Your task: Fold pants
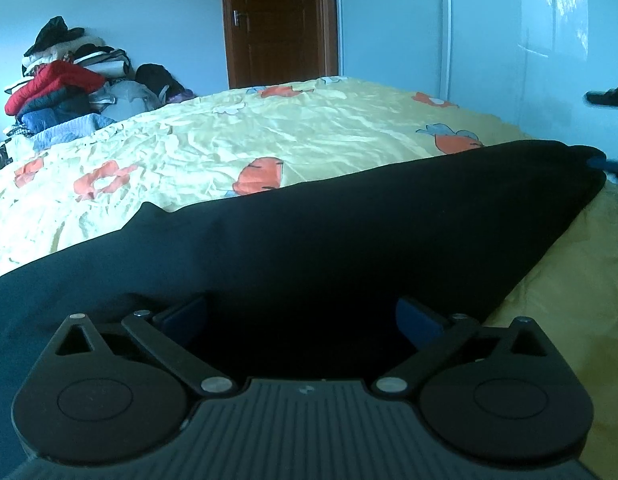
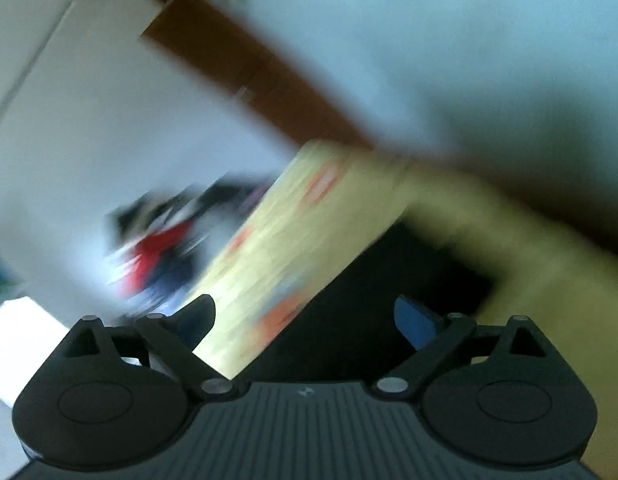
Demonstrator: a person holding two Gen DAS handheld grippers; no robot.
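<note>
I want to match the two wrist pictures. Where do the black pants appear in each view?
Left wrist view: the black pants lie across the lower middle, from the left edge to a point at the right, on the yellow bedsheet.
Right wrist view: blurred; the pants are at lower centre-right.
Shared landmark: the clothes pile, with its red garment, beyond the bed.

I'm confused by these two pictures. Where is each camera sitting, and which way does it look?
Left wrist: on the left claw, looking across the black pants and yellow bedsheet to a door.
Right wrist: on the right claw, tilted and blurred, open over the pants.
Shared: pants, bedsheet, clothes pile, door.
</note>
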